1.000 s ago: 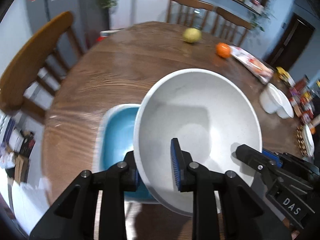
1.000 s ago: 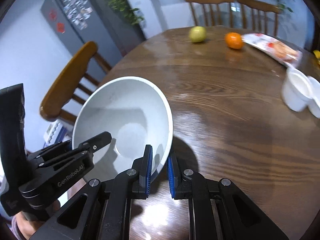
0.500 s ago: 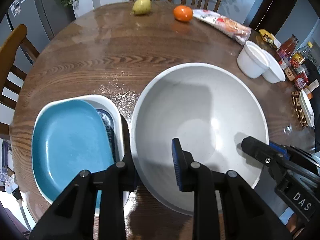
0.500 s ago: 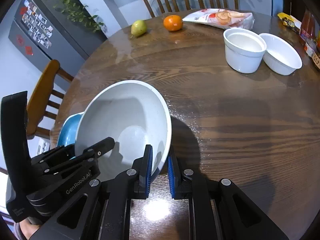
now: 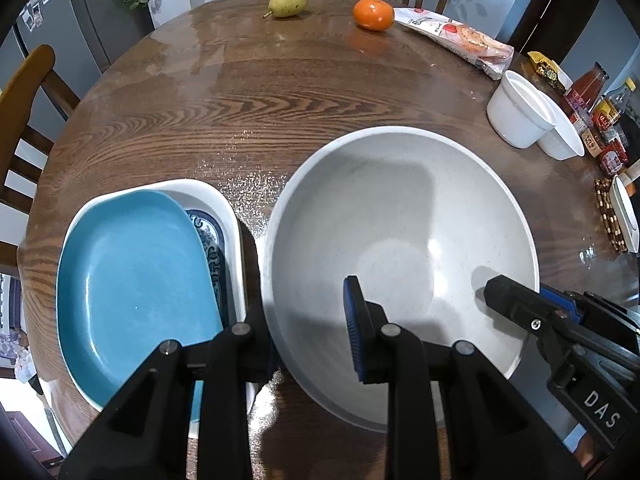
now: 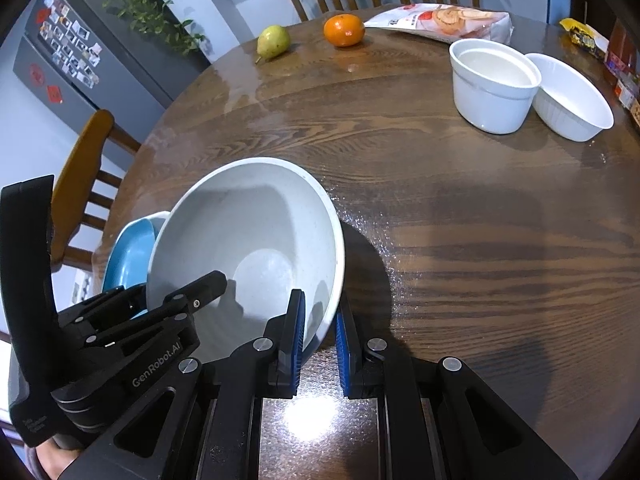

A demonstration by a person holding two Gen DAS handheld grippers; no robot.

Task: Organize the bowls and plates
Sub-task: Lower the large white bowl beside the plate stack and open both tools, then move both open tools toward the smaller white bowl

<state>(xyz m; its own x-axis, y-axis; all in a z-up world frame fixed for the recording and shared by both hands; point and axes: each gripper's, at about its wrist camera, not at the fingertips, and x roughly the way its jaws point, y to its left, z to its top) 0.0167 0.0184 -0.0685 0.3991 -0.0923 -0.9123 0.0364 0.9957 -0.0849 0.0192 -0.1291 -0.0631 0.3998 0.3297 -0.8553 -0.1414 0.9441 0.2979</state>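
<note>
A large white speckled bowl (image 5: 400,232) is held above the round wooden table (image 5: 256,92). My left gripper (image 5: 308,332) is shut on its near-left rim. My right gripper (image 6: 318,344) is shut on its right rim; the bowl (image 6: 248,240) tilts in the right wrist view. Left of the bowl, a blue plate (image 5: 132,280) lies on a white patterned dish (image 5: 216,208); the blue plate also shows in the right wrist view (image 6: 130,256). Two small white bowls, one tall (image 6: 490,84) and one shallow (image 6: 570,96), stand at the right.
A pear (image 5: 287,0), an orange (image 5: 373,13) and a snack bag (image 5: 456,40) lie at the far edge. Sauce bottles (image 5: 600,120) and a small dish (image 5: 626,220) crowd the right edge. Wooden chairs (image 6: 80,184) surround the table.
Both grippers have carried the bowl rightward and lower; the blue plate and white dish have come into full view to its left, and the small white bowls appear nearer.
</note>
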